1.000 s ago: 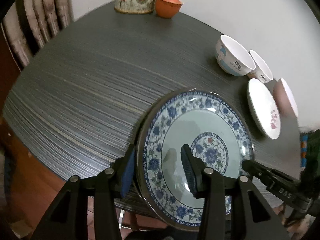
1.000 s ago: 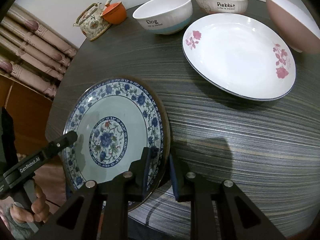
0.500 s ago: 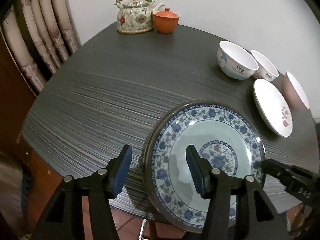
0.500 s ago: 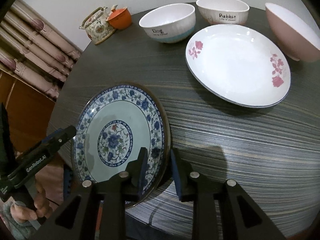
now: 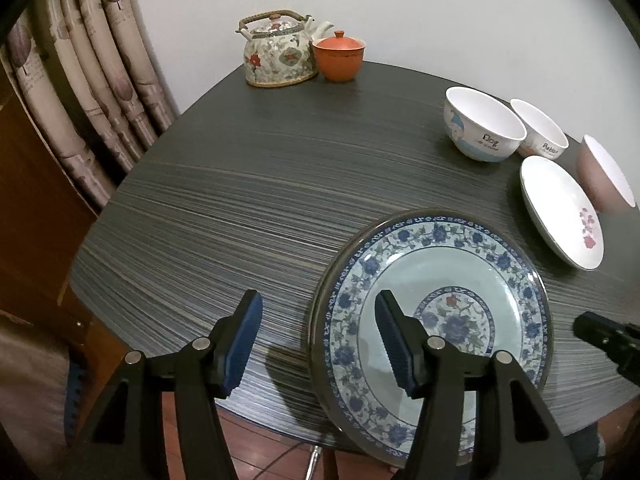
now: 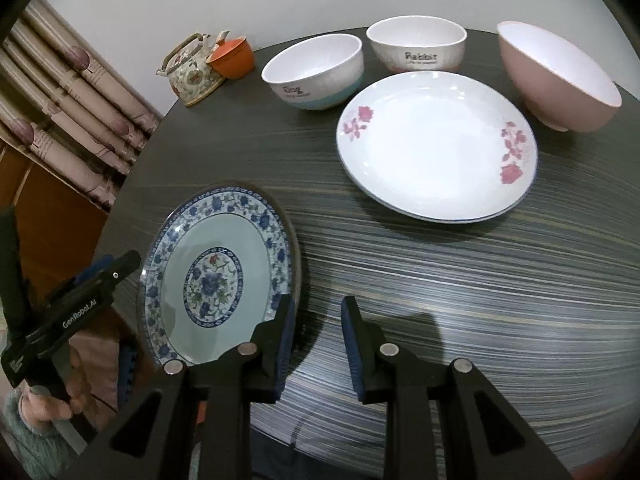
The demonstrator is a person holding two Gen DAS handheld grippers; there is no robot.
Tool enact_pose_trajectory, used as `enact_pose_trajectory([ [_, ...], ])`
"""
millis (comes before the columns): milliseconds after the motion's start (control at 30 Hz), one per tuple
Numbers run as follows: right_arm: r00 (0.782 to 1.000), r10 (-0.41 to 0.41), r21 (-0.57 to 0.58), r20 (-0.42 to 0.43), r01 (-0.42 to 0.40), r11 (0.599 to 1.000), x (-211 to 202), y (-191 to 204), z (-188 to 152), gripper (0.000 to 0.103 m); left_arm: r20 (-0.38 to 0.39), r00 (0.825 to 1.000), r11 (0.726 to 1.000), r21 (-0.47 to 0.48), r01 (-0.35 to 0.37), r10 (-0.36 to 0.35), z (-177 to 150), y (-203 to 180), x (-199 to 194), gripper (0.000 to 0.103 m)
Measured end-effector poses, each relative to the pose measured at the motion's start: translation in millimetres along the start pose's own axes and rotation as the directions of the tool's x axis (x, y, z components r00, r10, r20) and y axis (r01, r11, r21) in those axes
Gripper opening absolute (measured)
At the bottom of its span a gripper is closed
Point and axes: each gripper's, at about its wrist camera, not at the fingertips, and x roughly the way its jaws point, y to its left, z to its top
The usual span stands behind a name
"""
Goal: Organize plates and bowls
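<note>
While both jaws gape, the blue-patterned plate lies unheld.

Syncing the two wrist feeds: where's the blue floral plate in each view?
Left wrist: blue floral plate sits lower right, at the table's near edge, partly behind one finger of the left tongs.
Right wrist: same plate sits lower left, just left of the right tongs.
Shared landmark: floral teapot at the far table edge, upper middle in the left view, upper left in the right.
</note>
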Motion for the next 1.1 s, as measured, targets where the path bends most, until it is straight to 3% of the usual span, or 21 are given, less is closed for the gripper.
enact_pose_trajectory([
  [200,1.000,0.000,0.008,0.019,0.000,1.000,-11,-17,-3,0.025,0.013,0.999,0.999,0.009,-0.050,0.050,-1,-1,0,0.055],
  [333,0.999,-0.009,0.019,0.036,0.008,1.000,-19,-32,-5,0.025,0.011,0.998,0.998,0.016,-0.065,0.065,-2,-3,3,0.061],
  [633,0.997,-0.036,0.077,0.075,0.030,0.997,-39,-78,0,0.025,0.014,0.999,0.999,0.030,-0.032,0.032,5,-19,-8,0.061],
  [800,0.993,-0.028,0.134,0.113,0.013,0.991,-47,-109,8,0.025,0.002,0.998,0.996,0.063,0.067,-0.067,19,-51,-15,0.062],
  [967,0.988,0.016,0.171,0.155,-0.043,0.984,-50,-135,20,0.025,-0.031,0.982,0.980,0.065,0.187,-0.185,37,-87,-12,0.062],
  [1100,0.982,0.021,0.187,0.188,-0.056,0.981,-45,-150,34,0.025,-0.043,0.972,0.971,0.056,0.232,-0.229,50,-109,-3,0.062],
])
